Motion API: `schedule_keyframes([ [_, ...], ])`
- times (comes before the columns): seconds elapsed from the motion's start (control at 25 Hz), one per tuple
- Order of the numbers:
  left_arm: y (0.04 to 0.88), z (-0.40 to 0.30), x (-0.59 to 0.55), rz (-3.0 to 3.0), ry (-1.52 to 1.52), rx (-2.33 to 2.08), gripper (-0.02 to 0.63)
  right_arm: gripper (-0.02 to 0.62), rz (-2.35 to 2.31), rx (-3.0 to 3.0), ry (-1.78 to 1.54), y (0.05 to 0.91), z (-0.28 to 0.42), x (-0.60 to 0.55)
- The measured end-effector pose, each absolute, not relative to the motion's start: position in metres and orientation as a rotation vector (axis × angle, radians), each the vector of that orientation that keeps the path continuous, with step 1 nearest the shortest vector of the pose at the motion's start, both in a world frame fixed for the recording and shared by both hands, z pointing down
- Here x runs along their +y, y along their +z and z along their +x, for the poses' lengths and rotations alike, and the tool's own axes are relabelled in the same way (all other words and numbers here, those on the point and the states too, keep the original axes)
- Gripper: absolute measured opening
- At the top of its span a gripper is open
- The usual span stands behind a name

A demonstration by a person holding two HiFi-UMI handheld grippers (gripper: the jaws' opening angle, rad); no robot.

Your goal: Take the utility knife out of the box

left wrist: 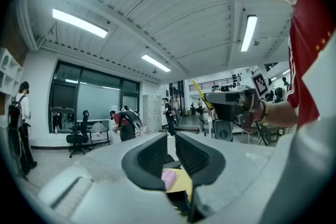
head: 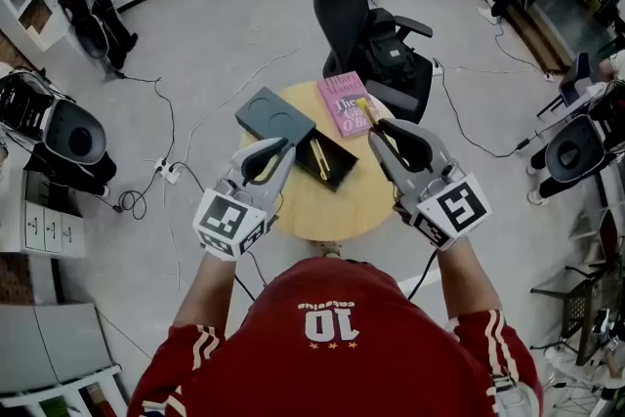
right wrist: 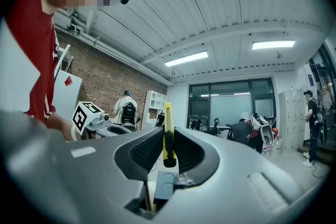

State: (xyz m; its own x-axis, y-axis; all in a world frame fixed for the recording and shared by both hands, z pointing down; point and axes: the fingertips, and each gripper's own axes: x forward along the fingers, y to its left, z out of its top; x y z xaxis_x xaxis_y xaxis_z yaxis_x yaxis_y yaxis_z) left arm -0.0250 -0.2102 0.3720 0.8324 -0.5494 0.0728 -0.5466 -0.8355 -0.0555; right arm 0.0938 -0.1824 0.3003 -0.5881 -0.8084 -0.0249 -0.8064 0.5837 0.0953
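The right gripper (right wrist: 168,136) is clamped on the utility knife (right wrist: 167,131), which stands upright between its jaws. In the head view the knife (head: 364,109) is out of the box (head: 337,179), at 1 o'clock from it, over the pink book (head: 342,93). The left gripper (left wrist: 171,136) stands narrowly apart and empty (aimed at the box). The lid (head: 273,115) lies at the box's 10 o'clock on the table (head: 322,210).

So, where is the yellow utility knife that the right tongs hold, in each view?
Head view: utility knife above centre, tip over the pink book.
Left gripper view: knife right of centre, slanting up.
Right gripper view: knife centre, upright.
Shared landmark: the right tongs gripping it.
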Motion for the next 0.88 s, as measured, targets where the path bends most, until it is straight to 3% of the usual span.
schedule_keyframes([
  [0.28, 0.386, -0.019, -0.211, -2.872, -0.295, 0.698, 0.099, 0.064, 1.415, -2.77, -0.12, 0.308, 0.092, -0.179],
  [0.88, 0.482, 0.022, -0.259, -2.709, -0.648, 0.258, 0.121, 0.064, 1.465, -2.711, -0.003, 0.34, 0.123, -0.193],
])
